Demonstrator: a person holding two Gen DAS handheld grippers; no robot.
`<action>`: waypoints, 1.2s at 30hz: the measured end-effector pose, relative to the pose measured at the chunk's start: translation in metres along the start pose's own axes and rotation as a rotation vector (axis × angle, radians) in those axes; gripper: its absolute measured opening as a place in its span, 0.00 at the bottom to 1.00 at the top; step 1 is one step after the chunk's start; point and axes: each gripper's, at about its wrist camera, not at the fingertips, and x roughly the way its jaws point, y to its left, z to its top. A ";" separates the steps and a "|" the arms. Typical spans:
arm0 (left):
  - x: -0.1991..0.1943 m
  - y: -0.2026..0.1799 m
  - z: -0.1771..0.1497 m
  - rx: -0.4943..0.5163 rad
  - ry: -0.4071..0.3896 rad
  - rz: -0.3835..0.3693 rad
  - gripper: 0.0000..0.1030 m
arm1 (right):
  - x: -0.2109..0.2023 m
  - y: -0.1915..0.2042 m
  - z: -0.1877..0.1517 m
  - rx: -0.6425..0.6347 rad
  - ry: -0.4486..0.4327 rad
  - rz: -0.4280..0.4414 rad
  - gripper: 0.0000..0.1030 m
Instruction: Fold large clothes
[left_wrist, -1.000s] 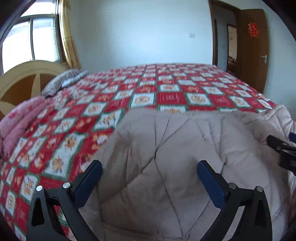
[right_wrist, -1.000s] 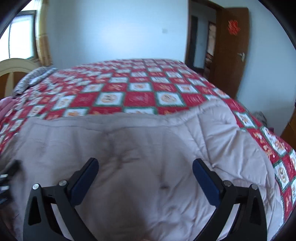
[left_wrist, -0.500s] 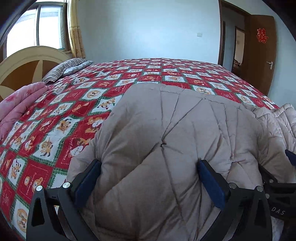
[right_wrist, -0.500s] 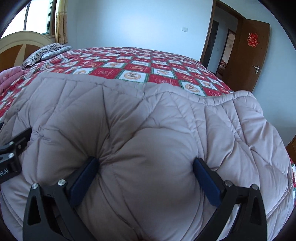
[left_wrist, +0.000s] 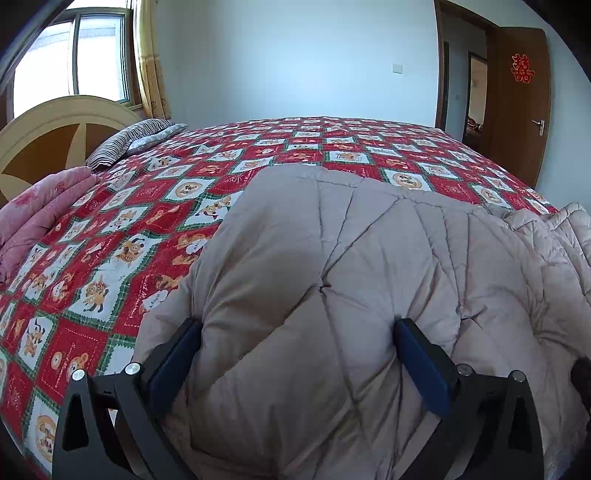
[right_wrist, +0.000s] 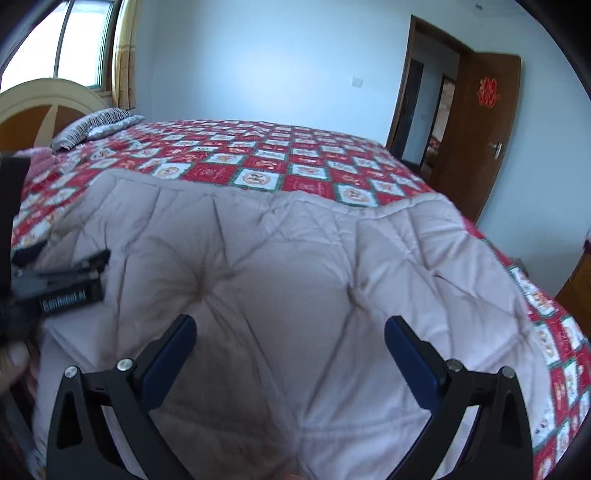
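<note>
Your left claw (left_wrist: 297, 350) was wide open, with its two blue fingers (left_wrist: 421, 369) pushed into the puffy beige coat (left_wrist: 332, 258). Your right claw (right_wrist: 290, 350) was wide open too, just above the same coat and holding nothing. The coat lay spread on the bed (left_wrist: 295, 147), on top of the red checked bedspread (left_wrist: 110, 240), near the bed's close edge.
</note>
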 end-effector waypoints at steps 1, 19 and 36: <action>0.000 0.000 0.000 0.000 0.000 -0.001 0.99 | 0.003 0.002 -0.005 -0.013 0.010 -0.008 1.00; -0.050 0.014 -0.015 0.021 -0.008 0.013 0.99 | 0.032 0.012 -0.020 -0.054 0.073 -0.006 1.00; -0.078 0.053 -0.082 -0.252 0.033 -0.085 0.99 | -0.010 0.013 -0.058 -0.102 0.029 -0.021 1.00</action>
